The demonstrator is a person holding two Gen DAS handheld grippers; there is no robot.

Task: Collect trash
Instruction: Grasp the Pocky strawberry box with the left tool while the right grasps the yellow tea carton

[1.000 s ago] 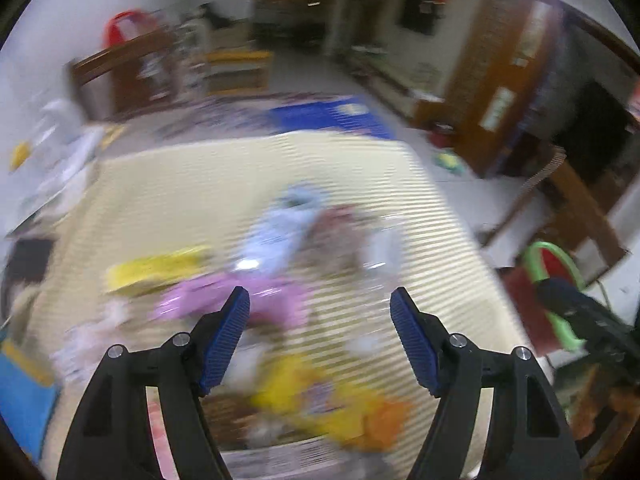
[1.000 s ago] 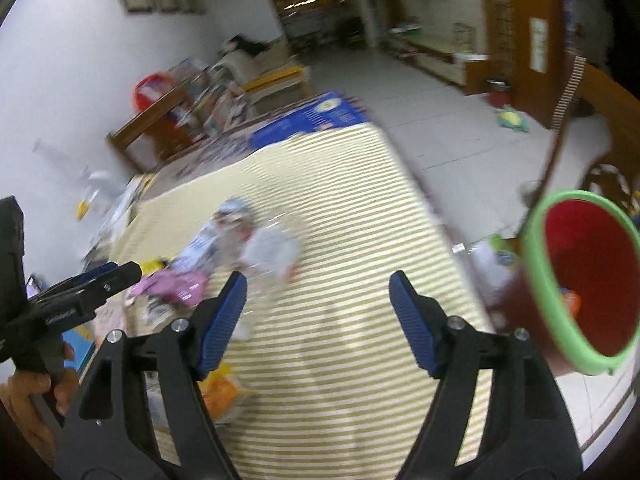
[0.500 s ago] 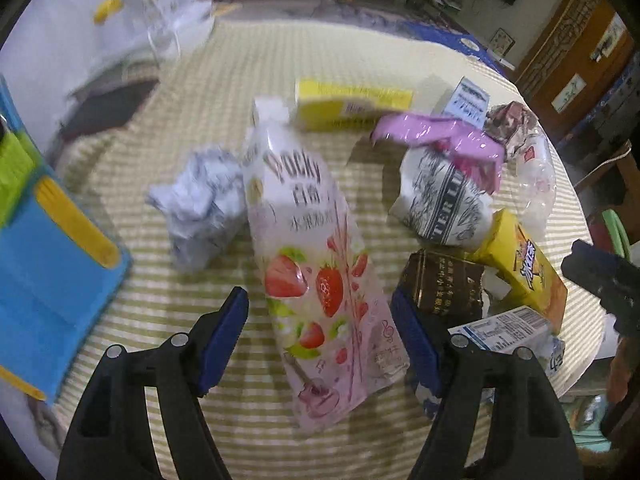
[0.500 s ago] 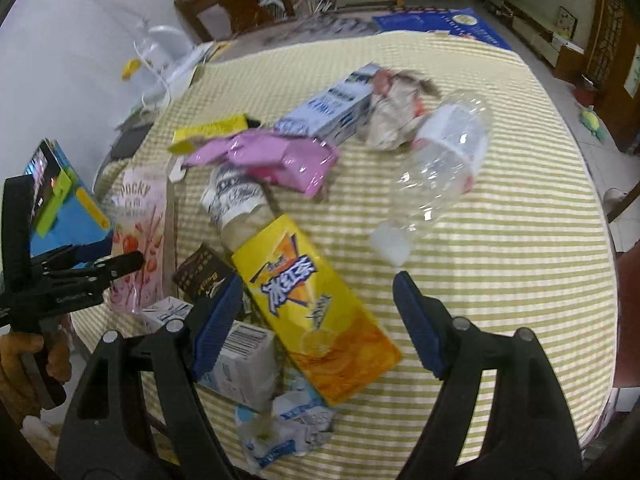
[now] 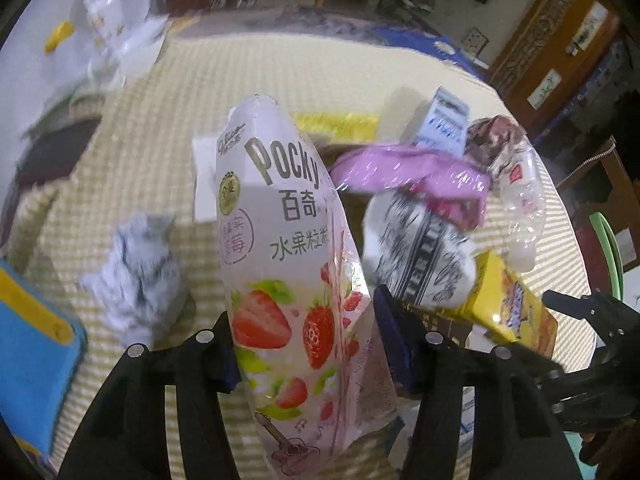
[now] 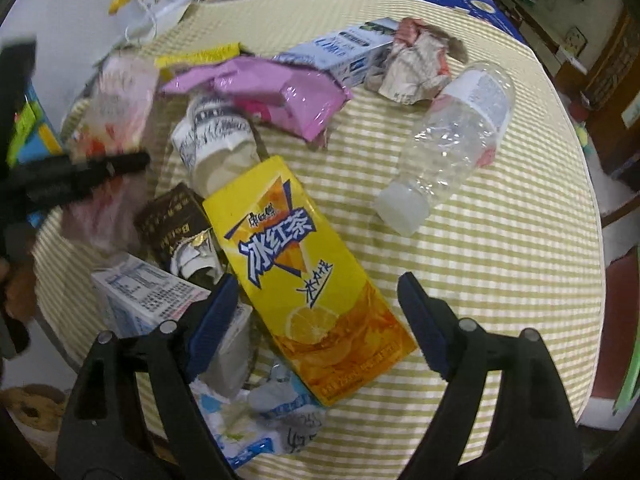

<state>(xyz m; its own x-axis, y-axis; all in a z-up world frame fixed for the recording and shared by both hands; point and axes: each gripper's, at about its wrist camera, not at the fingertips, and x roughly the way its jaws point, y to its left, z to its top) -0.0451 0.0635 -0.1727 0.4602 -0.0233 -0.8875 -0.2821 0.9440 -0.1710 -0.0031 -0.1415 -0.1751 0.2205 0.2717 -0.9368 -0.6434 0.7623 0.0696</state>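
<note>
Round worktop under a yellow-striped cloth, living room blurred behind it, trash piled across the near half.

My left fingers point steeply down and are closing around the pink Pocky pouch. The pouch sits between them; the left pad looks up against its edge, the right pad is just beside it, and I cannot tell whether it presses. Crumpled paper ball lies to the left of these fingers. Purple wrapper and a crushed printed cup lie ahead and to the right.

My right fingers are spread and opening, gripping nothing. The yellow iced-tea carton lies flat on the cloth between them, pads clear of both its sides. White milk carton sits just outside the left pad, a brown box ahead of that. Clear plastic bottle lies on its side ahead and to the right, well apart from the carton.
</note>
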